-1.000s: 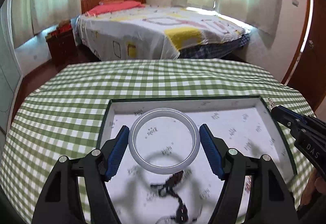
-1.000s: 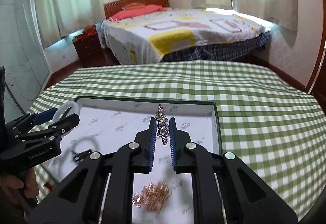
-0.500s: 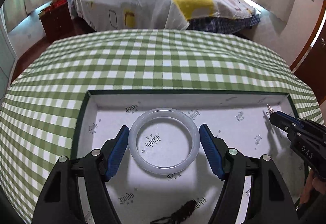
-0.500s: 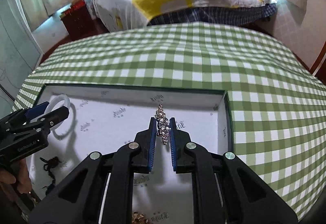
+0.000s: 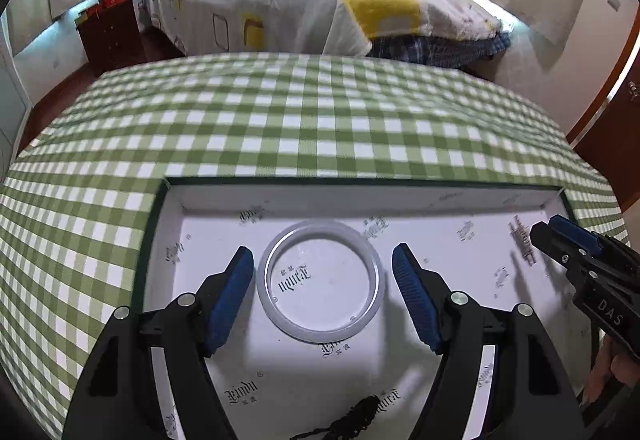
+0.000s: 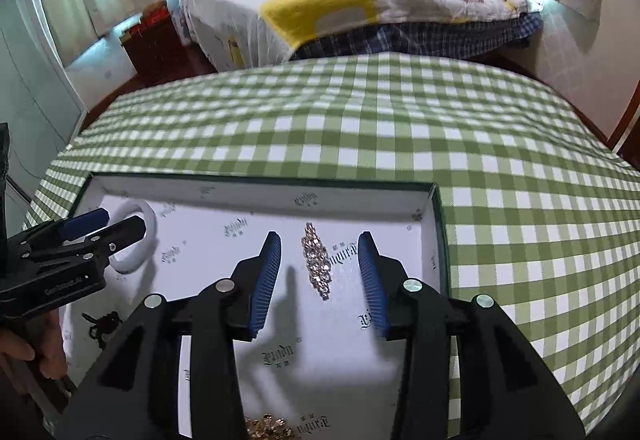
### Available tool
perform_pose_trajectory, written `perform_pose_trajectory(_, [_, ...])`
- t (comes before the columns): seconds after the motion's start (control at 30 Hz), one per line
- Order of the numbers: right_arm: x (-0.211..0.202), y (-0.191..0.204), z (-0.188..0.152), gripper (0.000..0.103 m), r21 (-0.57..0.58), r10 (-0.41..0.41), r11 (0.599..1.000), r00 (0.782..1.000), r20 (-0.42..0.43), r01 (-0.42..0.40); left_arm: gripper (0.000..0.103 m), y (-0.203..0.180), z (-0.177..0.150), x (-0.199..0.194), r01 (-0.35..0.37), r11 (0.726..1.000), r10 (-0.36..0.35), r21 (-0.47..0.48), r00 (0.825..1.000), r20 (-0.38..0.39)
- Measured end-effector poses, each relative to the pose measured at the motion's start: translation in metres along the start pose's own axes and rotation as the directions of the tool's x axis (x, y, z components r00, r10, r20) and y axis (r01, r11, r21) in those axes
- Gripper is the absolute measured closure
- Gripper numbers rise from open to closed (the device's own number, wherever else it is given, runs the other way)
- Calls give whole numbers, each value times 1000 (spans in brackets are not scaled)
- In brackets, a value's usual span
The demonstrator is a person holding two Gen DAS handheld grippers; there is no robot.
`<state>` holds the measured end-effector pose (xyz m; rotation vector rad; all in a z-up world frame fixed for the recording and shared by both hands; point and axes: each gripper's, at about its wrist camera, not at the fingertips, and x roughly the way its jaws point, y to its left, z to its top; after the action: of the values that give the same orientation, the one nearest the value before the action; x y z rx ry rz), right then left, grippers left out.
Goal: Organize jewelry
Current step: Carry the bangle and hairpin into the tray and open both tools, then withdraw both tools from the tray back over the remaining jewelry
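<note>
A white bangle (image 5: 264,304) lies flat on the floor of the white, green-rimmed box (image 5: 360,195). My left gripper (image 5: 322,251) straddles it, open, with a thin gap at each blue pad. In the right wrist view the bangle (image 6: 151,240) shows at the box's far left behind the left gripper (image 6: 120,228). A rhinestone piece (image 6: 316,264) lies on the box (image 6: 260,191) floor between the jaws of my right gripper (image 6: 320,236), which are opening and do not touch it. The left wrist view shows the right gripper (image 5: 540,236) beside that piece (image 5: 522,244).
A dark piece of jewelry (image 5: 352,416) lies in the near part of the box, also seen as a dark piece (image 6: 102,322) at its left. A gold-coloured heap (image 6: 268,426) sits at the near edge. The green checked tablecloth (image 6: 500,199) surrounds the box; a bed stands beyond.
Both grippers came down into the box. The right jaws parted and let go of the rhinestone piece, which now lies on the floor. The left pads drew slightly off the bangle.
</note>
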<state>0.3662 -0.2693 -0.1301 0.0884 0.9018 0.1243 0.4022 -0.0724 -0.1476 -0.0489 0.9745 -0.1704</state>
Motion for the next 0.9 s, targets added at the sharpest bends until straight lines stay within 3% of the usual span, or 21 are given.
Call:
perform_pose_trajectory(0.13, [-32,7,-6,64,-10,1,1000,996,86,0,29,3,-7,-35,28,999,-25,-21,992,122])
perform_pose_trajectory(0.27, [-68,12,-20,63,-19,3,1000,989,150,0,29,4,-23,-80,15,1000,-11,-15,969,246])
perform_pose_trajectory(0.4, [-98,16,-44,64,-16,7,1000,982,188,-4,29,6,-43,-115,-12,1000,12,-4,949,315])
perform_pose_trajectory(0.63, [-137,26,-97,64,-1,3,1000,974,225,-3,29,8,-85,-147,-37,999,42,-21,936,350])
perform_pose_trajectory(0.9, [-141,40,-164,64,-6,3,1000,989,145,-3,29,12,-137,-169,-86,996,87,-21,930,356])
